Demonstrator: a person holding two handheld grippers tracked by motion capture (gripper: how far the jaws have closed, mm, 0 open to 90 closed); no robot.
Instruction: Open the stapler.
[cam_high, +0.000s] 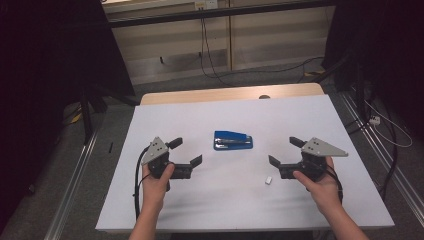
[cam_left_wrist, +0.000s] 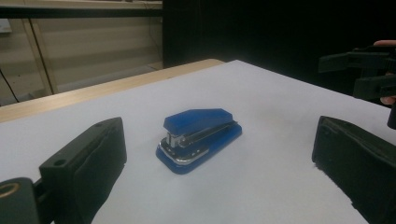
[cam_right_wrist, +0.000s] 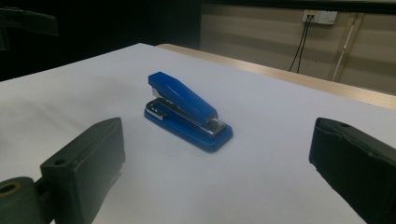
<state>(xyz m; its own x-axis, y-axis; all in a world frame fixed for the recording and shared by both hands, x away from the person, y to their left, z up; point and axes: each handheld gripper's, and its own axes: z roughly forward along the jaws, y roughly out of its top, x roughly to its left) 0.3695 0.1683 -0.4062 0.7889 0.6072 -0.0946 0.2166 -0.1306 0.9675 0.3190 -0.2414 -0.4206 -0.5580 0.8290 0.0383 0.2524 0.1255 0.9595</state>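
A blue stapler (cam_high: 233, 140) with a chrome mouth lies flat in the middle of the white table top (cam_high: 240, 205). My left gripper (cam_high: 185, 152) is held to its left, open, with nothing between its jaws. My right gripper (cam_high: 285, 151) is held to its right, also open and holding nothing. In the left gripper view the stapler (cam_left_wrist: 198, 137) sits ahead between the two black jaws, its mouth towards me. From the right gripper view the stapler (cam_right_wrist: 187, 110) lies ahead with its hinge end nearer.
A small white block (cam_high: 269, 180) lies on the table just in front of the right gripper. A wooden strip (cam_high: 230, 94) runs along the table's far edge. Cables (cam_high: 210, 55) hang down the wall behind, and dark stands flank both sides.
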